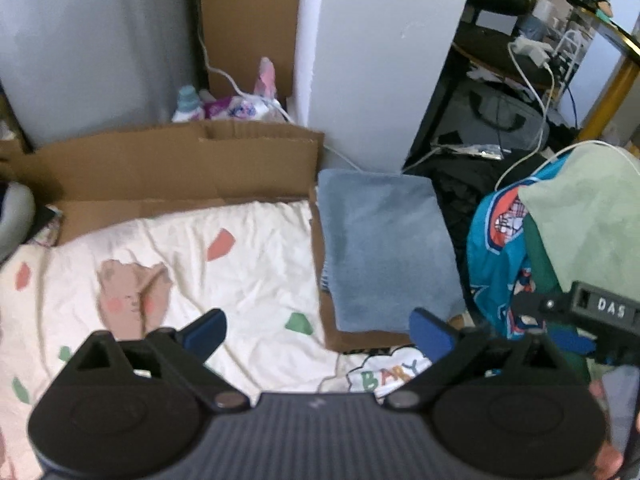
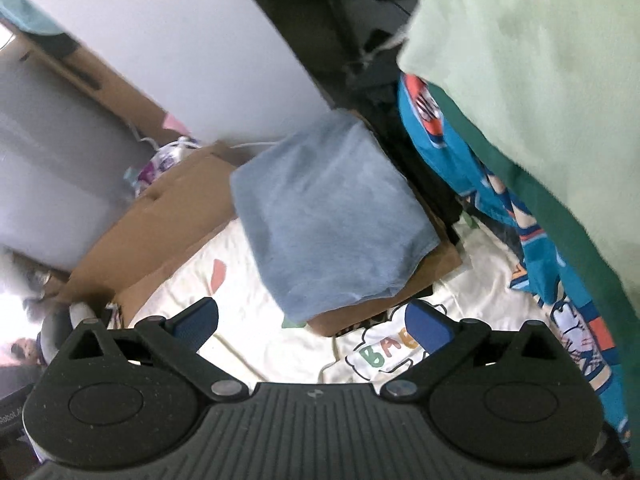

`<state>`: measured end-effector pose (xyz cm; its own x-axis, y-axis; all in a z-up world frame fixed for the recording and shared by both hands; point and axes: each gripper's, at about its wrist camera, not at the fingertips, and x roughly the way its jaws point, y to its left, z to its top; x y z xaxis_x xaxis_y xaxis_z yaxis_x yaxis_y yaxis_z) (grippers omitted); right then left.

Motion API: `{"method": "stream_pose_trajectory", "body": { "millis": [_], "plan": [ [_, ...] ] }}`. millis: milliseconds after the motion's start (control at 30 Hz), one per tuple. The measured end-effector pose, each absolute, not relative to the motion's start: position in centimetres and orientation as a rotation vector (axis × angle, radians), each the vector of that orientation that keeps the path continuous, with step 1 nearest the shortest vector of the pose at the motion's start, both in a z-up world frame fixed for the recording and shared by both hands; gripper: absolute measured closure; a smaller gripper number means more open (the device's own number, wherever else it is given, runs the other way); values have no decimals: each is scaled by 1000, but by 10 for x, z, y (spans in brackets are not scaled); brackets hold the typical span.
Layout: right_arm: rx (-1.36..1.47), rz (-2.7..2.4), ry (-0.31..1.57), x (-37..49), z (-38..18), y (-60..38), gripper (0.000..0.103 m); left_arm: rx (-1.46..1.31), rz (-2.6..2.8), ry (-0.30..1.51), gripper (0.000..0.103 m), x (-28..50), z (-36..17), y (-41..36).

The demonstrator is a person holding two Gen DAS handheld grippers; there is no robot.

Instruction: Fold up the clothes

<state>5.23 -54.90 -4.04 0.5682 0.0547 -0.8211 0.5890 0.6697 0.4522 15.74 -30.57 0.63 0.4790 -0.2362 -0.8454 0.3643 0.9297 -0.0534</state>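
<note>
Left wrist view: left gripper point(image 1: 320, 330) spread wide, empty; folded blue towel point(image 1: 384, 240) at one o'clock on cardboard.

Right wrist view: right gripper point(image 2: 312, 320) spread, empty. Unfolded pile point(image 2: 520, 160) at two o'clock, likely next pick.

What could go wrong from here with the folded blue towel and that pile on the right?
1. The folded blue towel overhangs the cardboard edge; a brush could drag it off or undo the fold.
2. The unfolded pile leans close beside it; pulling the light green garment may topple clothes onto the towel.
3. The white cable lies over the pile and could snag.
</note>
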Motion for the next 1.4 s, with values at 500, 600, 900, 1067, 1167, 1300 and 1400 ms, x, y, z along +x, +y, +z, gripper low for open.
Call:
{"method": "stream_pose_trajectory", "body": {
  "millis": [500,600,900,1067,1167,1300,1400],
  "plan": [
    [704,-190,899,25,54,-494,0,65,-235,929,1,92,86,-234],
    [695,-139,902,21,67,-481,0,43,-212,919,1,83,99,-214],
    [580,-67,934,18,87,-442,0,10,-115,880,1,59,137,-157],
    [541,-38,950,11,89,-428,0,3,-41,868,0,44,149,-122],
    [512,-17,952,10,88,-421,0,-14,-1,872,1,33,151,-100],
    [466,54,976,11,84,-406,0,-36,50,876,0,17,150,-70],
    [424,99,993,9,80,-394,0,-67,76,892,0,9,143,-51]
  ]
}}
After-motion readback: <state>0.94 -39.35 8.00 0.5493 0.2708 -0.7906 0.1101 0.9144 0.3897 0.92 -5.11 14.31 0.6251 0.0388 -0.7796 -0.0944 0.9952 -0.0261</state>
